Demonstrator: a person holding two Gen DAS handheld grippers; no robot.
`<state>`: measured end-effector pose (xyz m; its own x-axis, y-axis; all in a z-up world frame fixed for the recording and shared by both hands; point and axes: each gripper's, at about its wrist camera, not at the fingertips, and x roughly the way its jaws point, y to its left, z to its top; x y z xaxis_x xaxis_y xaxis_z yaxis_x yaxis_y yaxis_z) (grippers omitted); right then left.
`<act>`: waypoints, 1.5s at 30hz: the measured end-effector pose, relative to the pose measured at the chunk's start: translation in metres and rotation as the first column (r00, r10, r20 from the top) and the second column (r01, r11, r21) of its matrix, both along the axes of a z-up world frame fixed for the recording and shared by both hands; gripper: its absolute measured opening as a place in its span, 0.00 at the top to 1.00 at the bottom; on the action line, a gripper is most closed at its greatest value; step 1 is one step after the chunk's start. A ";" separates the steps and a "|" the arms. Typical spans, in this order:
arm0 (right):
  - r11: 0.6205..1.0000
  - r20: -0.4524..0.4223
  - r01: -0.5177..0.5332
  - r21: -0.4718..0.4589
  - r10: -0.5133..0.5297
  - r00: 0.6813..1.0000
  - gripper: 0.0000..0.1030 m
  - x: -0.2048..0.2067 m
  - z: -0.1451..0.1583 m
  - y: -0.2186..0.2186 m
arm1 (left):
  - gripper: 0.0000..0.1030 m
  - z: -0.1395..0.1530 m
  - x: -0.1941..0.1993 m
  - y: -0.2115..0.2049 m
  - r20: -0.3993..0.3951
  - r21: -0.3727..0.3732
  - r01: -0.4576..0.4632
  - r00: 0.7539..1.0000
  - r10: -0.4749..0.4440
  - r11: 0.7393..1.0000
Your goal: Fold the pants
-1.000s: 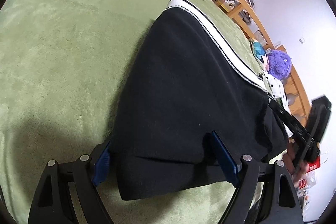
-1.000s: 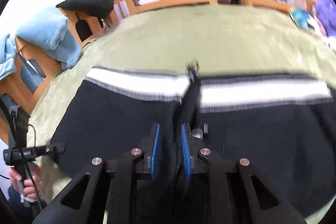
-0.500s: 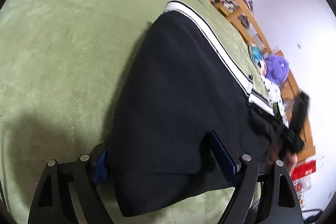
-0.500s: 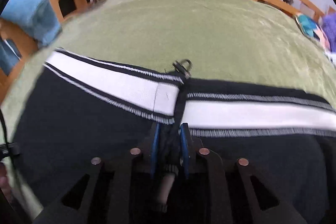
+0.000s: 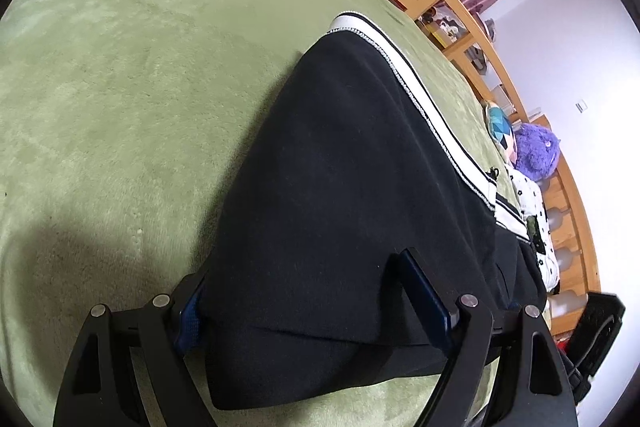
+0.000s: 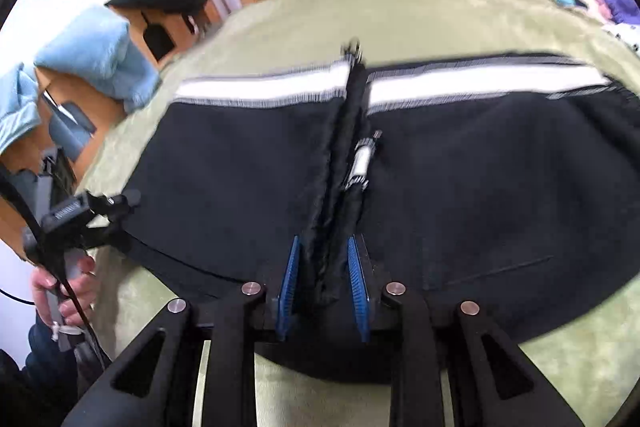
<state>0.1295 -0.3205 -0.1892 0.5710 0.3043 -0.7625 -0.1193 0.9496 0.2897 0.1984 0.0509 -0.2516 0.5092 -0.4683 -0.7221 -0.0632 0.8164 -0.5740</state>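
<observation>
The black pants (image 5: 344, 195) lay flat on the green bed (image 5: 120, 87), striped side seam running left to right. The right gripper (image 6: 324, 283) pinched a raised ridge of cloth mid-length; the left gripper (image 5: 312, 303) sat with jaws spread around one end.

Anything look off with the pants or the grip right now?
The right gripper pinches a bunched ridge of the pants, so the fabric stands up mid-garment and splits the white stripe. The left gripper is open, straddling a corner.
</observation>
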 end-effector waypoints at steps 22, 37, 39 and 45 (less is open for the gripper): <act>0.925 0.033 0.355 -0.138 -0.354 0.935 0.75 -0.108 0.051 -0.139 | 0.85 0.190 -0.022 -0.105 0.322 0.138 0.086 0.938 -0.127 0.987; 0.853 0.040 0.504 -0.133 -0.503 0.863 0.70 -0.155 0.082 -0.260 | 0.85 0.225 -0.030 -0.413 0.363 0.263 0.338 0.833 -0.417 0.904; 0.843 0.006 0.515 -0.153 -0.520 0.854 0.68 -0.162 0.070 -0.272 | 0.85 0.200 -0.028 -0.459 0.309 0.262 0.393 0.831 -0.462 0.881; 0.813 -0.085 0.547 -0.201 -0.570 0.817 0.68 -0.171 0.030 -0.299 | 0.79 0.100 -0.026 -0.540 0.073 0.244 0.623 0.752 -0.655 0.743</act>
<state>-0.0416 -0.6196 -0.1589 0.4927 -0.1681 -0.8538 0.4749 0.8741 0.1019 0.1720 -0.4896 -0.1512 0.2461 -0.5817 -0.7753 0.5844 0.7272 -0.3601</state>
